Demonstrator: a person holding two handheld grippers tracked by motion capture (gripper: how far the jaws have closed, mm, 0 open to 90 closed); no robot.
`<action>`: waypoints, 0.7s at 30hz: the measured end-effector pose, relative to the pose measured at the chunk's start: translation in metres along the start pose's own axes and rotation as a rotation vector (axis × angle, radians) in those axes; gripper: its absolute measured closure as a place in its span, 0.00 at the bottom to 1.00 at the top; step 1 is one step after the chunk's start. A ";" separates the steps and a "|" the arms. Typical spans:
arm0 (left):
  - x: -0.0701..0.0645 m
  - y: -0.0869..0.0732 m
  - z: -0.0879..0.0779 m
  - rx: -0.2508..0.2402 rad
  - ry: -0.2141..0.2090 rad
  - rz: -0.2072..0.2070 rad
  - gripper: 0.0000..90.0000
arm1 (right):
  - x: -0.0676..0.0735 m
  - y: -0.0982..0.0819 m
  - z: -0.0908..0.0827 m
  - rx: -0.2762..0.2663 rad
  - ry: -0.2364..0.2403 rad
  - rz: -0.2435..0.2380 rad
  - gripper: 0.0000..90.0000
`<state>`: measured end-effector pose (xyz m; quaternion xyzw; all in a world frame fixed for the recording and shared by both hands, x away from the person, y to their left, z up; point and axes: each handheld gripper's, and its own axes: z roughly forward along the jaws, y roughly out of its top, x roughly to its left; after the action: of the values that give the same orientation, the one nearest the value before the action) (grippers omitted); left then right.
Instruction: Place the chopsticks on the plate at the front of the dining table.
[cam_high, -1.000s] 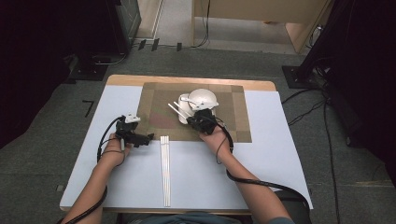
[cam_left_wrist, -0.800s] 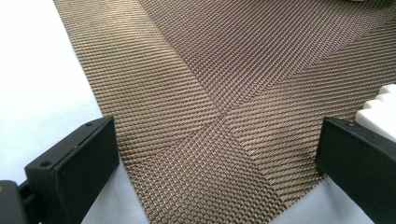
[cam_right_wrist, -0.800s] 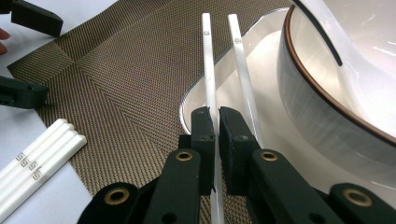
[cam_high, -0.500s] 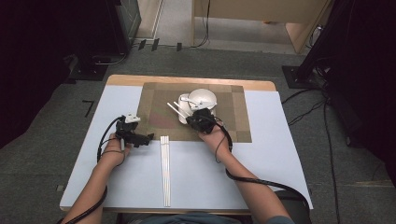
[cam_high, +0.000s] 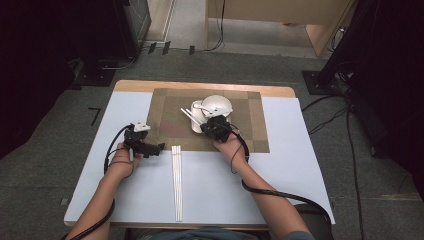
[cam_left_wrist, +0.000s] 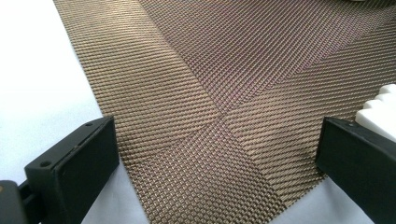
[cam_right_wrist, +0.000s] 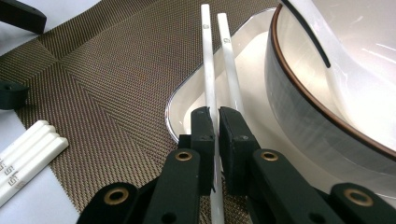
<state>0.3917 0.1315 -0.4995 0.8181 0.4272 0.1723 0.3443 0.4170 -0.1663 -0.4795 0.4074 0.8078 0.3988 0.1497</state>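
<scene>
High view: the right gripper (cam_high: 212, 125) sits over the woven placemat (cam_high: 250, 131) beside a white bowl (cam_high: 216, 106), a white chopstick (cam_high: 189, 115) slanting out ahead of its jaws. The left gripper (cam_high: 148, 148) rests at the mat's near-left edge on the white tabletop (cam_high: 300, 165), with more chopsticks (cam_high: 176, 185) lying in a straight bundle just to its right.

Left gripper view: its jaws stand wide apart with nothing between them, only coarse, brown-gold basket weave ahead; ridged white stick ends (cam_left_wrist: 380, 109) peek past one jaw.

Right gripper view: the jaws are closed on one slim, glossy chopstick (cam_right_wrist: 208, 74), which runs straight ahead over a smooth white dish (cam_right_wrist: 252, 56); a second stick (cam_right_wrist: 231, 70) lies just beside it. A glossy bowl with a brown rim (cam_right_wrist: 299, 93) curves beside the jaws.

The step looks like laying chopsticks on the dish; next calls for lowering gently and letting go without rolling the neighbour.
</scene>
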 end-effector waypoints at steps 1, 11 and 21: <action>0.000 0.000 0.000 0.000 0.000 0.000 0.00 | 0.000 0.000 0.000 0.001 -0.003 -0.004 0.95; 0.000 0.000 0.000 0.000 0.001 0.000 0.00 | 0.000 -0.001 0.000 -0.007 -0.013 -0.014 0.95; 0.000 0.001 0.000 0.005 0.002 -0.001 0.00 | 0.001 -0.002 0.000 -0.020 0.003 -0.025 0.91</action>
<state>0.3919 0.1312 -0.4991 0.8185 0.4284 0.1722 0.3420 0.4149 -0.1662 -0.4813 0.3950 0.8091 0.4056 0.1576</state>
